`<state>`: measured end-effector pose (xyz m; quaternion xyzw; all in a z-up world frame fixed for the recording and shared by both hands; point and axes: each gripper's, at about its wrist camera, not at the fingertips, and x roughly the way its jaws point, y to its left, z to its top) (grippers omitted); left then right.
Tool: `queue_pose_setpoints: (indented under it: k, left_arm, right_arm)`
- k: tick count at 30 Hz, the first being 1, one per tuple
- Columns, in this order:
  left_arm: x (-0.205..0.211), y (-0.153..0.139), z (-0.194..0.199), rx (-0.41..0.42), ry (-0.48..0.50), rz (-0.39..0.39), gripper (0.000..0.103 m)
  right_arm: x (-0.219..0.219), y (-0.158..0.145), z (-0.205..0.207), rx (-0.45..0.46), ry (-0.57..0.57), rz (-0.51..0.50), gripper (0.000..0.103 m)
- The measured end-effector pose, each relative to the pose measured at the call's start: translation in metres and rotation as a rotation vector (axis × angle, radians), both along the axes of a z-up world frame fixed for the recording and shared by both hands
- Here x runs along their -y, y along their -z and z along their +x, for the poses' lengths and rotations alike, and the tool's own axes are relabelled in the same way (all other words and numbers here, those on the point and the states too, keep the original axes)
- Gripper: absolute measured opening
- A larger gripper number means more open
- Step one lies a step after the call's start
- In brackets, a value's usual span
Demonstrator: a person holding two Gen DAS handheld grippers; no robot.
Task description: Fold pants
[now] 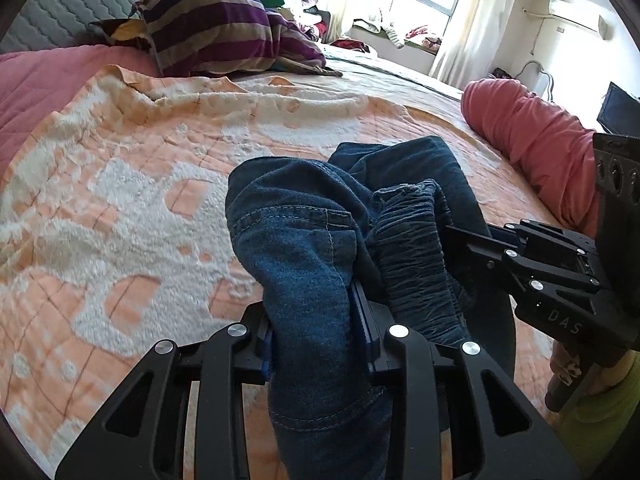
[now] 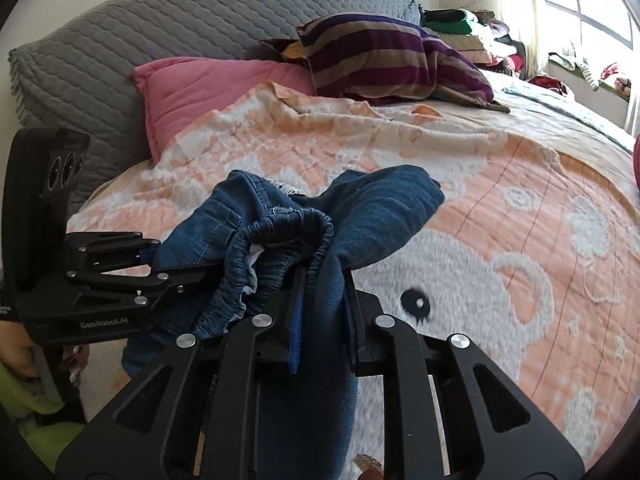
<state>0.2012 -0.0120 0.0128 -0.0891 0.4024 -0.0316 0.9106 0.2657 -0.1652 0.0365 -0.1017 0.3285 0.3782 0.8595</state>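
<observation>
Finding one, progress. The pants [image 1: 312, 240] are blue denim with an elasticated waistband [image 2: 280, 240], and they are bunched, not laid flat. No fold is visible. In my judgement the task is at its opening stage: the garment has been gathered at the waist and is held above the bedspread [image 1: 120, 200]. Spreading, aligning the legs and every fold remain to be done.

Finding two, grip. The left gripper [image 1: 316, 344] is clamped narrow on a thick wad of denim that passes straight between its jaws and hangs below them. The right gripper [image 2: 320, 304] is pinched almost closed on a thinner edge of cloth beside the waistband. Each gripper sees the other close at its side, the waistband stretched between them.

Finding three, position of the garment. Ahead of both grippers the loose cloth rises in a mound. Below the jaws a leg drops out of frame; whether its end rests on the bedspread cannot be established from these views.

Finding four, containers. None is in view. A striped pillow [image 1: 224, 32] and a pink pillow [image 2: 208, 88] lie well ahead of the grippers, clear of the working area. A rolled pink quilt [image 1: 532, 140] lies beyond the right gripper.
</observation>
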Motion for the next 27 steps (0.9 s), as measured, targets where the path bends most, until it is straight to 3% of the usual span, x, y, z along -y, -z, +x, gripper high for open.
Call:
queue_pose_setpoints:
  k: [9,20,27]
  left_arm:
    - [-0.002,0.014,0.016,-0.015,-0.006,0.021,0.030]
    - [-0.008,0.031,0.019,-0.050,-0.031,0.021,0.037]
    - [-0.012,0.039,0.018,-0.068,-0.049,0.013,0.045]
  right_arm:
    - [-0.009,0.014,0.014,0.022,0.037,-0.048,0.011]
    - [0.005,0.037,0.031,-0.038,0.138,-0.090,0.012]
    - [0.009,0.061,0.043,-0.120,0.188,-0.134,0.029]
